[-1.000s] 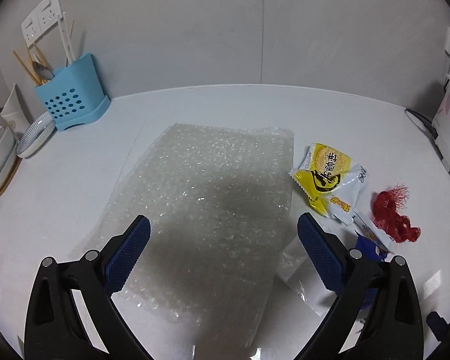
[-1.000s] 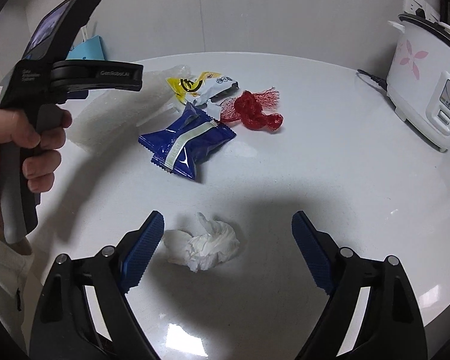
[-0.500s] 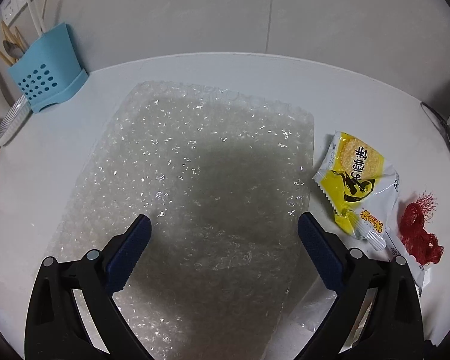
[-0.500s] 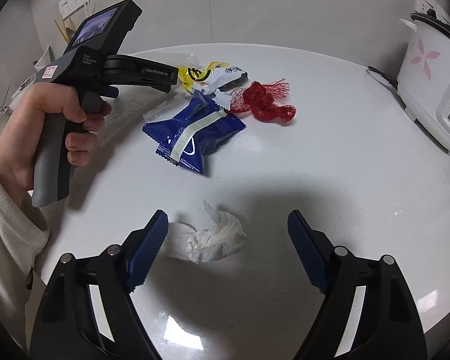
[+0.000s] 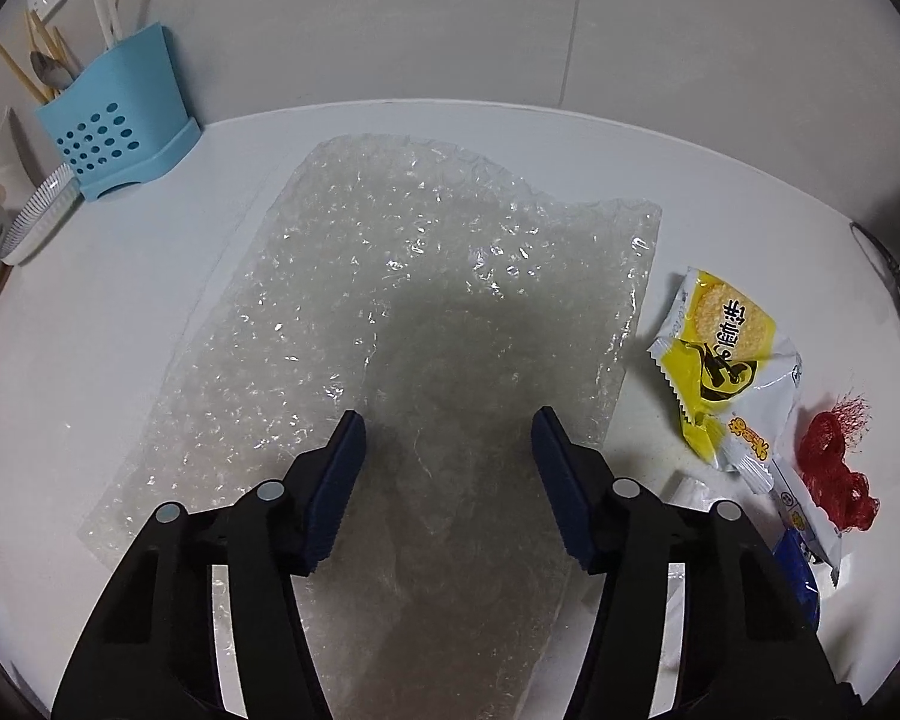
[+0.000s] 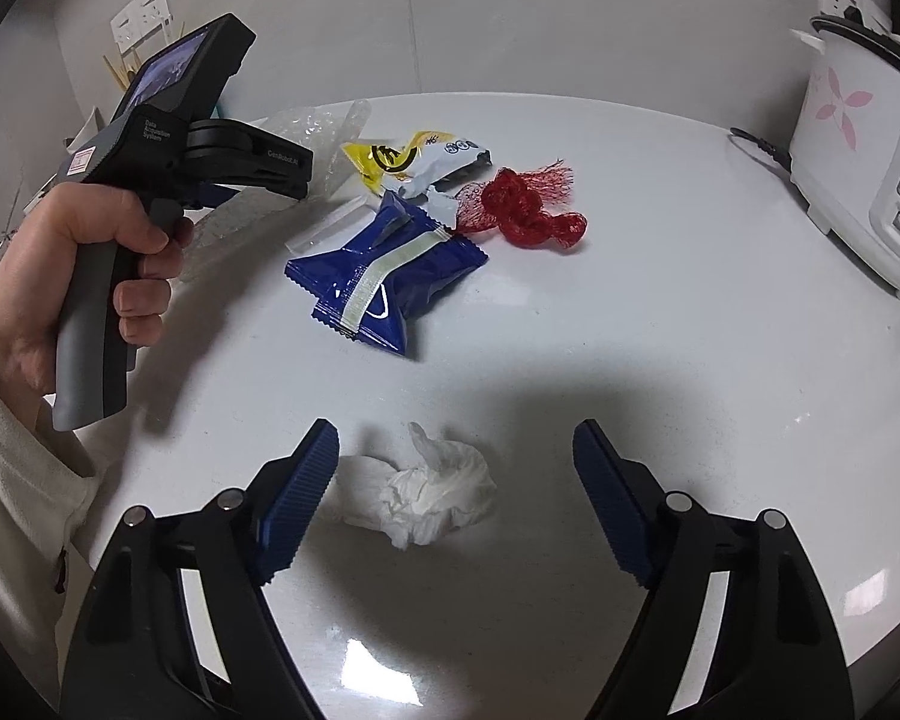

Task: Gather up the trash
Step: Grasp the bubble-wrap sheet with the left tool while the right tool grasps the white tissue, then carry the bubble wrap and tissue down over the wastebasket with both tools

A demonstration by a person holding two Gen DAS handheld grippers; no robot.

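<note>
While the left tool (image 5: 447, 426) is being closed over the bubble wrap sheet (image 5: 402, 300) lying flat on the desk (image 5: 120, 312), having stood wide a second ago, no grip is yet made. Further right, the right tool (image 6: 453, 441) is held wide around the crumpled tissue (image 6: 426, 489), untouched, so both pickups are judged imminent.

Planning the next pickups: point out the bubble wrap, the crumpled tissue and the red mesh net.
bubble wrap (image 5: 390, 300), left wrist view, middle of the sheet
crumpled tissue (image 6: 426, 489), right wrist view, centre of the wad
red mesh net (image 6: 522, 207), right wrist view, bunched middle
</note>
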